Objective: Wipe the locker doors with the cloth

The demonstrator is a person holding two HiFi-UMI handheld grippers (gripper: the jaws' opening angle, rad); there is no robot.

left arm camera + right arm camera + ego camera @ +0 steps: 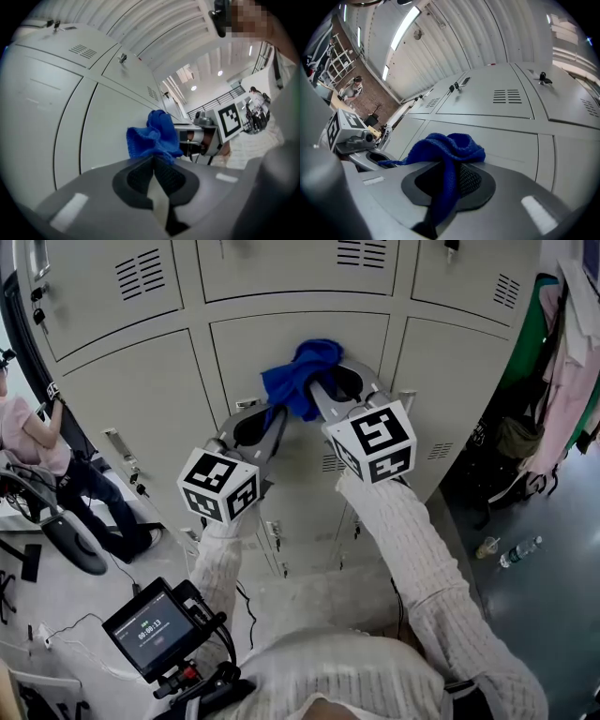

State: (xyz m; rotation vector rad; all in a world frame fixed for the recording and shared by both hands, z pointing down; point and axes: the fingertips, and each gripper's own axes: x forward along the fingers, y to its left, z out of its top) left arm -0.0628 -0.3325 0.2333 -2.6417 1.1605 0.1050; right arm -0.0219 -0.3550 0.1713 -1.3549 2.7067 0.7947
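Blue cloth (pixel 440 146) in right gripper (pixel 449 180)

Floor (pixel 553 606): lockers (pixel 131 399) standing; plastic bottle (pixel 518 551) lying, cup (pixel 486 547) just beside.

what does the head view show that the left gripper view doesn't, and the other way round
Only the head view: a small monitor low in the frame, a bottle on the floor and hanging clothes at the right.
Only the left gripper view: the left gripper seen close, shut on an edge of the blue cloth, plus ceiling lights.
Both: the cloth bunched against the locker doors, with the right gripper beside it.
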